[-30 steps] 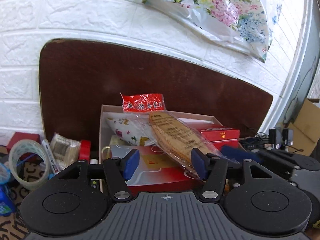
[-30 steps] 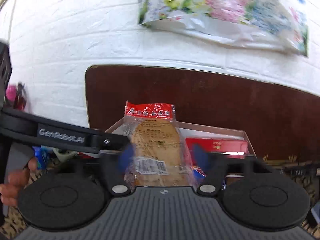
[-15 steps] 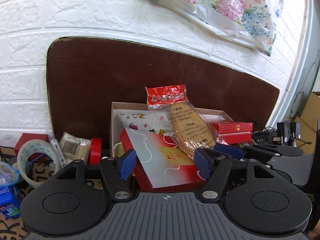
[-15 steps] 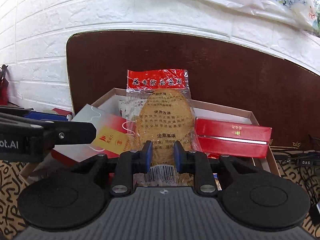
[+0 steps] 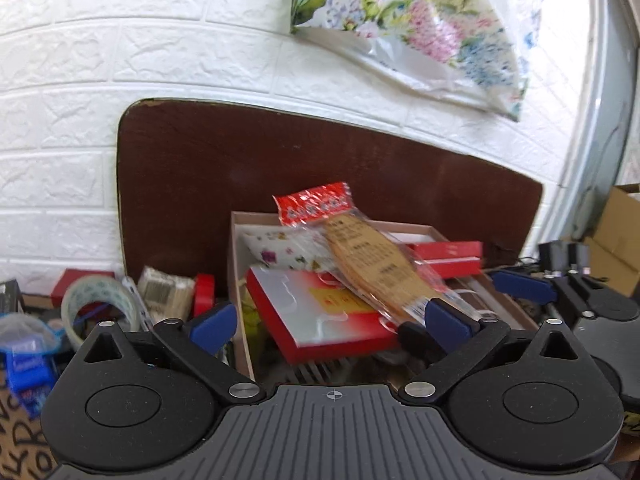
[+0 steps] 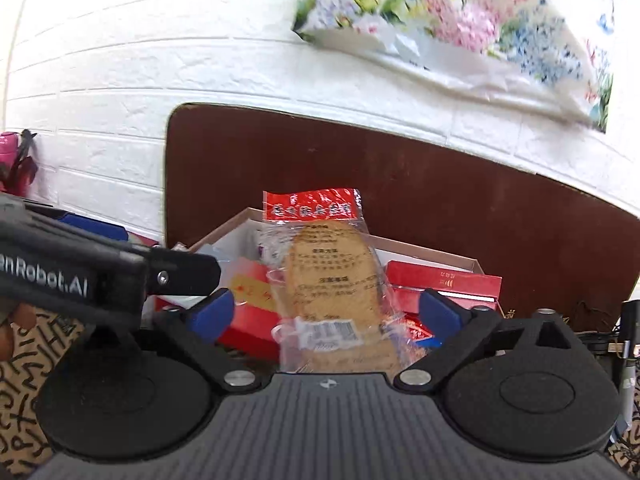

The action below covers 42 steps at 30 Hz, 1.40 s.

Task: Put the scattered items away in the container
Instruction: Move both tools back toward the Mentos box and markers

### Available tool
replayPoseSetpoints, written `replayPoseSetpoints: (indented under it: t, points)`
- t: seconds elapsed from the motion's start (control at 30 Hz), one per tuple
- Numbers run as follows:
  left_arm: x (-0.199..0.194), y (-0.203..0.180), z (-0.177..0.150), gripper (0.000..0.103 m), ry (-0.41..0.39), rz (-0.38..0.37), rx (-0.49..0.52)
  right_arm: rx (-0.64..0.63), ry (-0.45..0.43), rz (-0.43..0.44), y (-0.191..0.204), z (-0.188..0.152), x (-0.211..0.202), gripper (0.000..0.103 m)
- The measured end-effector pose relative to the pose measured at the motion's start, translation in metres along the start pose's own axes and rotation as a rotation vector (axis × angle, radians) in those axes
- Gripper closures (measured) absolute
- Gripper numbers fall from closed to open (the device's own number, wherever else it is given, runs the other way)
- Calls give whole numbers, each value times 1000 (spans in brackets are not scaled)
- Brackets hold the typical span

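Left of the cardboard box (image 5: 236,264), a roll of clear tape (image 5: 98,304), a bundle of toothpicks in plastic (image 5: 168,294), a red tape roll (image 5: 203,294) and a blue packet (image 5: 28,364) crowd the counter (image 5: 16,440), which wears a black-squiggle patterned cover. Inside the box lie a red-and-white flat box (image 5: 320,312), tilted with its near edge over the box's front, a floral pouch (image 5: 280,252) behind it, and red cartons (image 5: 452,254) toward the right wall.

The wafer packet (image 6: 332,280) in clear wrap leans over these contents, red header up and toward the back wall, barcode end low at the front. Its long axis runs from the box's front right corner up toward the rear left in the left wrist view.

The left gripper (image 5: 326,322) has its jaws spread wide, holding nothing. The right gripper (image 6: 326,314) likewise stands released, its blue pads well to either side of the packet's lower end.

Behind the box a dark brown board (image 5: 320,168) leans on a white brick-pattern wall (image 5: 120,60), where a flowered plastic bag (image 5: 420,32) hangs. A cardboard carton (image 5: 616,248) sits far right.
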<state>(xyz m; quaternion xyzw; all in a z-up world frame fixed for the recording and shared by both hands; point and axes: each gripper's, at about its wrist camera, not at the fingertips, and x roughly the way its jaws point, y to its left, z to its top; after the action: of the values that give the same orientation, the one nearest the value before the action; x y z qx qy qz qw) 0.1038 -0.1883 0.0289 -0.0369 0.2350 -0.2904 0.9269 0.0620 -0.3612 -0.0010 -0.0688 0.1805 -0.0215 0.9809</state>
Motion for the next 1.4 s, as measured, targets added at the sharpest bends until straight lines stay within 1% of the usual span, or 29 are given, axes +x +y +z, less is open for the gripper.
replayPoseSetpoints:
  t: [0.13,0.3,0.4,0.47,0.6,0.7,0.8,0.9,0.97,1.0,1.03,1.07,1.13,1.2,1.27,1.4]
  points:
    - [-29,1,-25,0,6,5,-13,12,0,46,16,-9,-28,1]
    - [-64,20,-67,0,49,61,-85,7,32,139,52,-30,-52,0]
    - [-83,40,-92,0,82,116,-134,-18,65,200,84,-44,-62,0]
    - [-96,55,-106,0,95,164,-150,-32,88,247,104,-53,-67,0]
    - [-117,88,-126,0,99,282,-175,-16,133,323,139,-64,-68,0]
    - [-123,114,-136,0,95,344,-215,-1,168,369,161,-71,-59,0]
    - [-118,133,-141,0,101,405,-219,-8,210,360,180,-80,-42,0]
    - [-110,148,-147,0,119,414,-212,-3,221,336,191,-83,-28,0]
    - [-101,158,-151,0,130,409,-242,18,229,327,195,-84,-20,0]
    - [-98,162,-153,0,116,411,-242,25,231,321,196,-84,-15,0]
    - [-94,162,-154,0,87,422,-214,26,232,310,197,-85,-10,1]
    - [-89,163,-155,0,89,437,-188,25,237,294,198,-85,-5,1]
    - [-77,163,-151,0,106,454,-146,24,258,270,200,-88,7,1]
    - [-66,168,-145,0,114,438,-131,38,304,260,200,-90,21,0]
    - [-54,176,-137,0,116,436,-127,57,298,248,199,-86,28,1]
    - [-30,194,-120,0,112,438,-139,49,295,213,204,-80,50,1]
